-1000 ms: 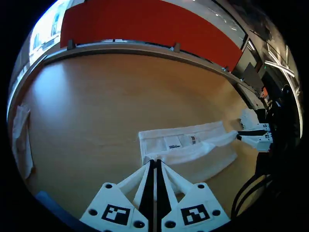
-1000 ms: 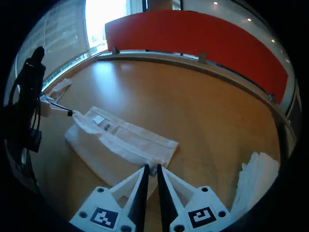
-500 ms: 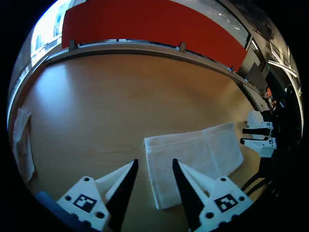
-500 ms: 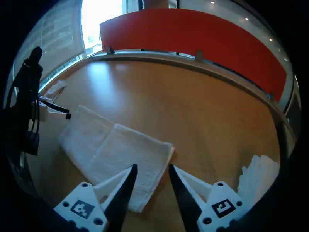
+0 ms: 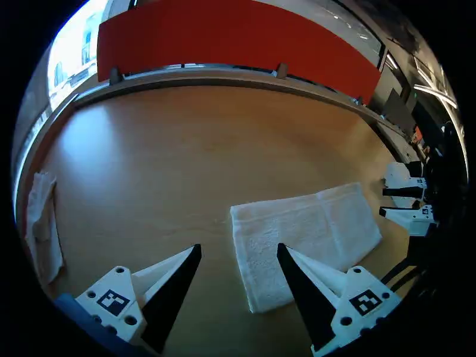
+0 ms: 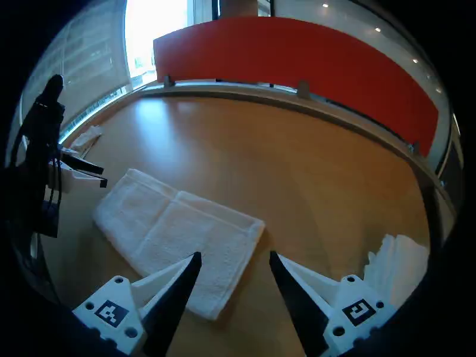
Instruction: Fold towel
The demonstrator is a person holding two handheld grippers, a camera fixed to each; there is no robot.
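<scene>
Two hand-held grippers are in view, and both are open with nothing held between their fingers.

**Left hand-held gripper**
- The jaws are spread wide.
- In the left gripper view, the near corner of the towel lies in the gap between the fingers.
- The right-side finger crosses in front of the towel's near edge. Whether it touches the fabric cannot be determined.

**Right hand-held gripper**
- The jaws are spread wide.
- In the right gripper view, one short end of the towel lies between and just ahead of the fingers.
- In the left gripper view, this gripper appears at the far right, just beside the opposite short end of the towel, also open and apart from the fabric.

**Towel**
- White, folded into a flat rectangle.
- It rests on the wooden worktop, between the two grippers.
- The right gripper view shows a step across the towel where one layer ends on top of another.

**Surroundings**
- A red panel stands along the far edge of the worktop.
- A white cloth lies at the left edge of the worktop, well apart from the towel.
- A stack of white cloths sits at the lower right of the right gripper view.
</scene>
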